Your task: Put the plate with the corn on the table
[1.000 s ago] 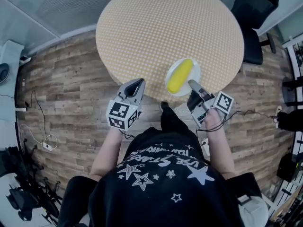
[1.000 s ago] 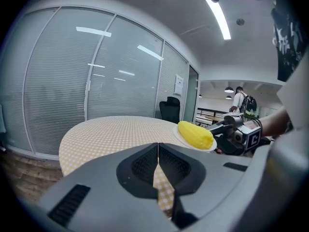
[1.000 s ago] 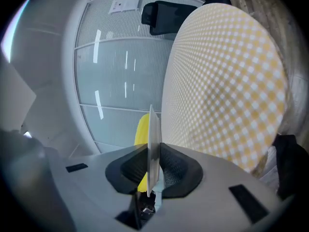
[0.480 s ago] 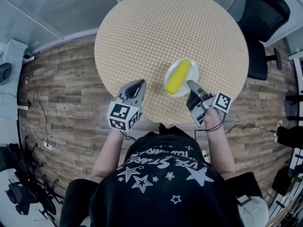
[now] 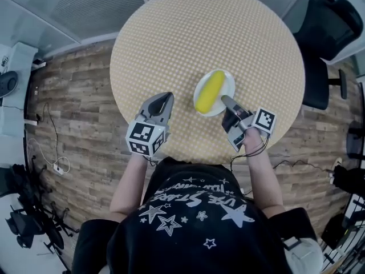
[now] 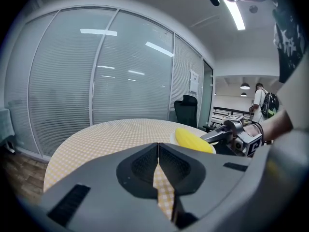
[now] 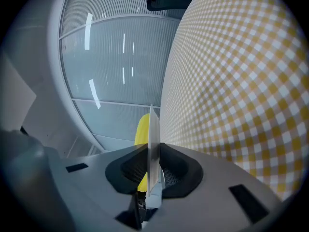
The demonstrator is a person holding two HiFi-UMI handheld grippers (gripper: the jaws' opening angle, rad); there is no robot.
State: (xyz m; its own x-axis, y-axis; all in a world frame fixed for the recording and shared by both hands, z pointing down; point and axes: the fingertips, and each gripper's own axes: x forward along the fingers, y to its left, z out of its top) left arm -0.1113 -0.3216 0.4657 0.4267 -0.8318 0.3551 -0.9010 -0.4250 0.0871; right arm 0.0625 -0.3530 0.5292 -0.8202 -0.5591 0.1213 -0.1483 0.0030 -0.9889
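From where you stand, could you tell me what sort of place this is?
Most likely an office meeting room: glass partition walls with blinds, a black office chair, and a round table with a checked cloth, at which the right tool grips the plate.

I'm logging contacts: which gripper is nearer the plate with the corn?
Right. The right gripper is shut on the near rim of the plate. The left gripper is shut on nothing and sits apart from the plate, off to its left.
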